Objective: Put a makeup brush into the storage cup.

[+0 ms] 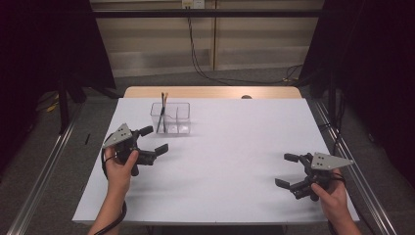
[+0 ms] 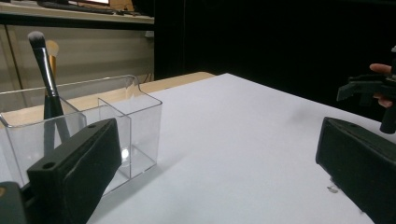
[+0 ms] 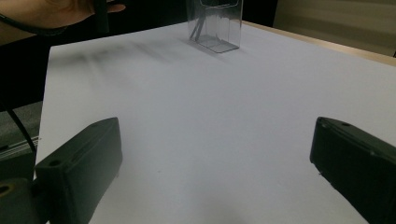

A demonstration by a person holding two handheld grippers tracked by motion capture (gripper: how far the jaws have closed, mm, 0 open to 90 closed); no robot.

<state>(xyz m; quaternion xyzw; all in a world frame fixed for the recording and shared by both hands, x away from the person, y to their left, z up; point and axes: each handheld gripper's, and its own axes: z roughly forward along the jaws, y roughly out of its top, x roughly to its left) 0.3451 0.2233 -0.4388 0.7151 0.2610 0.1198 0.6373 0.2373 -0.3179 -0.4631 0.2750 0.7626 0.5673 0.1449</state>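
We see two brushes (image 1: 163,110) standing in a clear plastic box (image 1: 171,118) near the far left part of the white table (image 1: 230,147). Their long axes run almost upright, bristles up and handles down, leaning a little toward the far side as seen from above. In the left gripper view the dark brush (image 2: 45,65) tilts its grey head to the left, and a second, golden brush head (image 2: 53,47) shows just behind it. They sit in the box's left compartment (image 2: 37,135); the compartment beside it (image 2: 133,126) holds nothing we can make out.

Our left gripper (image 1: 152,140) rests just in front of the box, apart from it, jaws spread wide and holding nothing. Our right gripper (image 1: 286,170) lies well apart at the near right of the table, also spread wide and free of any load.

The table's middle is bare between the two grippers, and there is open surface to the right of the box up to the far wooden edge (image 1: 210,92). The right gripper sits near the table's right edge.

The lower handles blur behind the plastic walls, and in the right gripper view the top of the box (image 3: 215,25) is cut off, so the brush heads are lost there.
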